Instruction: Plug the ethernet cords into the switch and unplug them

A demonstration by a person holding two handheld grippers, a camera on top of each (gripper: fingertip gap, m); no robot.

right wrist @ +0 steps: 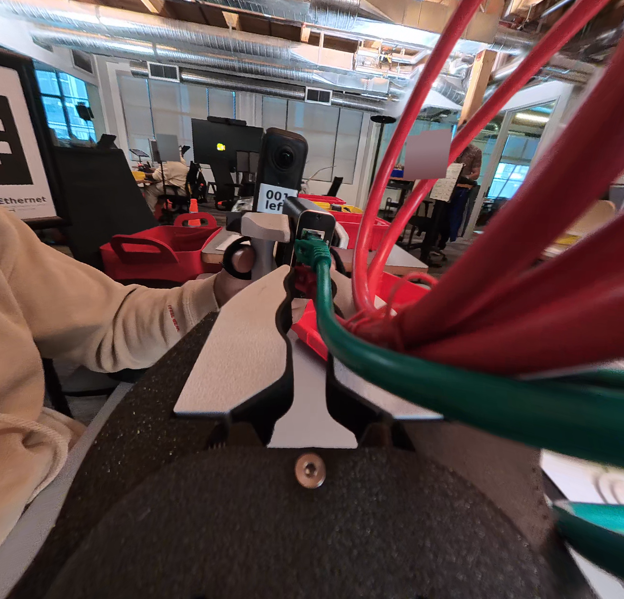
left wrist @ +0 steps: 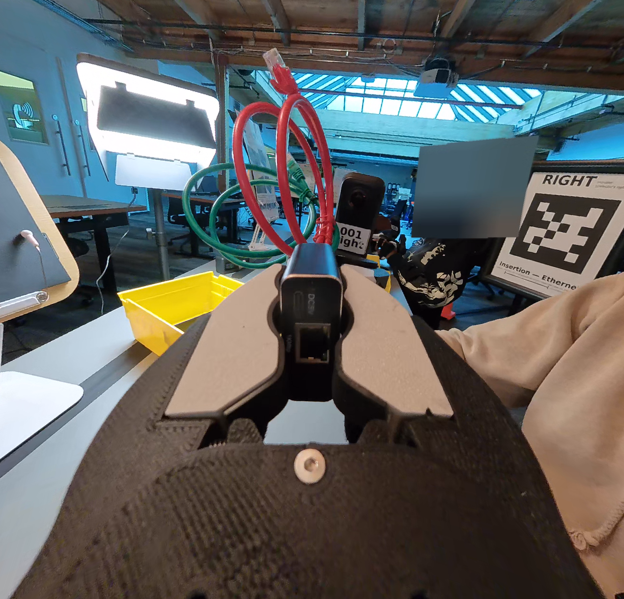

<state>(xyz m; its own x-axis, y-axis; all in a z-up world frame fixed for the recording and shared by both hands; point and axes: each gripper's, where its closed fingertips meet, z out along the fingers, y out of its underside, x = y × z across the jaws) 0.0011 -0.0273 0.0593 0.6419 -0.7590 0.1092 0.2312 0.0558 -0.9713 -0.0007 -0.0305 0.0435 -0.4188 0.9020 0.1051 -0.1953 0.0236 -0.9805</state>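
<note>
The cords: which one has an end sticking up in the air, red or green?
The red cord; its clear-tipped plug points upward, unplugged.

- The left gripper (right wrist: 305, 231) clamps the dark switch (right wrist: 312, 233) upright.
- A green ethernet plug (right wrist: 310, 250) sits at the switch's port.
- The green cord (right wrist: 439, 385) and red cords (right wrist: 506, 262) drape over the right gripper (right wrist: 305, 326), hiding its right finger.

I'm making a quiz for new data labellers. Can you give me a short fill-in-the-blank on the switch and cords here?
1. The left gripper is shut on the dark ____.
2. The cord whose free plug sticks up highest above the switch is ____.
3. The bin on the table beside the left gripper is ____.
4. The green cord is plugged in above the ____ cord.

Missing words: switch; red; yellow; red
</note>
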